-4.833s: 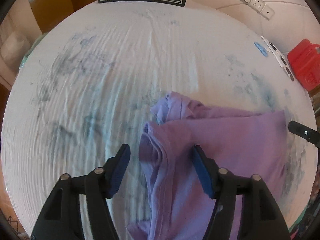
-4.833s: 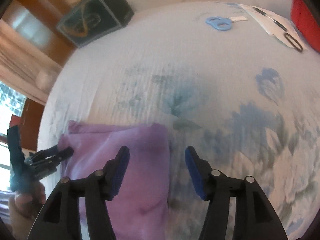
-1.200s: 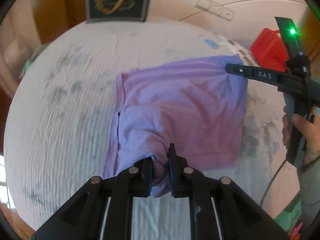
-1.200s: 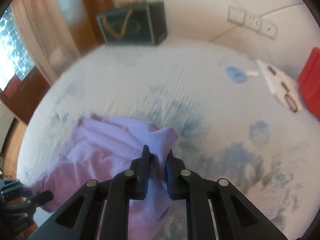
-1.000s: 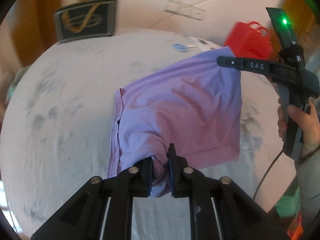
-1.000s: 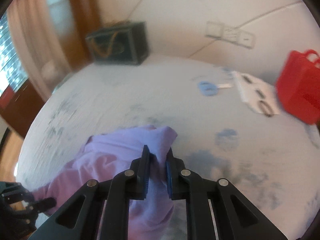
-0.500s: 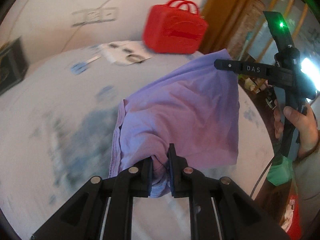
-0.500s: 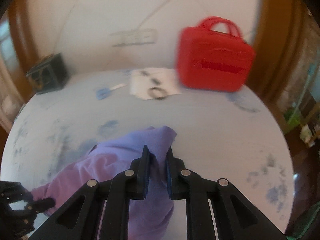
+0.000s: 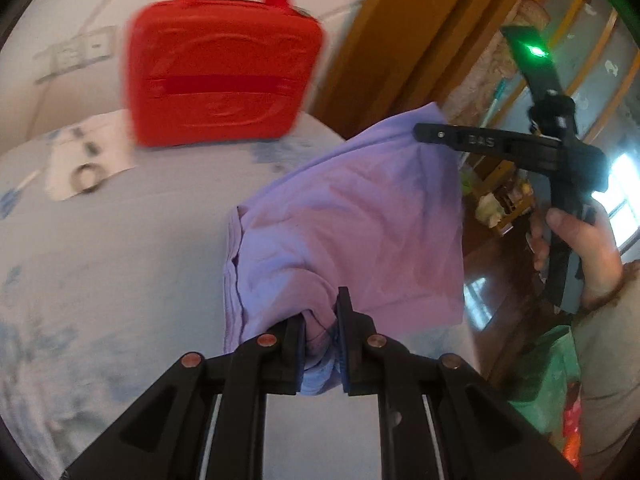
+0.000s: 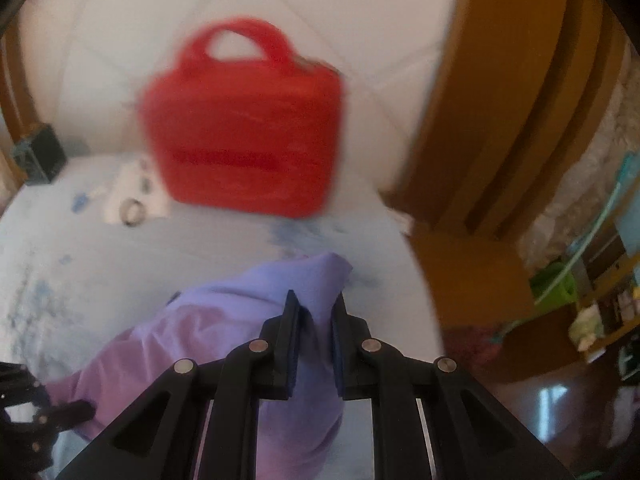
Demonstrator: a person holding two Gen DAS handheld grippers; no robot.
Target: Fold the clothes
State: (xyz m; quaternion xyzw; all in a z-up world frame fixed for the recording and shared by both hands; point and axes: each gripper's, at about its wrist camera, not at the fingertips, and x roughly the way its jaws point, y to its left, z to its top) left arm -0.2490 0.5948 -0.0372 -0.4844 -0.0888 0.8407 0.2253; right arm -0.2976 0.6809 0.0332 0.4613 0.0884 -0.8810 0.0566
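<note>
Both grippers held the folded lilac T-shirt (image 9: pixel 352 224) in the air above the bed (image 9: pixel 120 264), near its far right corner, so the step in hand was most likely the carrying of the half-folded garment to a place where it can be laid down. The left gripper (image 9: pixel 320 336) had its jaws almost closed on a bunched corner of the cloth, and the right gripper (image 10: pixel 314 328) had its jaws just as narrow on the opposite corner. In the left wrist view the right gripper's fingers (image 9: pixel 460 138) pinched the upper corner, and the person's right hand (image 9: pixel 576 248) was wrapped around the black handle. Between the two grips the shirt hung as a rather flat panel, and I could not tell if its lower edge touched the floral sheet. Both grippers pointed steeply downward. A red case (image 9: pixel 224 68) stood upright at the far edge of the bed, against the pale headboard (image 10: pixel 360 32), with a white card of small items (image 9: pixel 86 160) lying to its left. The next move would probably call for lowering both corners together, level with each other, so that the panel lands flat and does not slide over the right edge of the bed.
</note>
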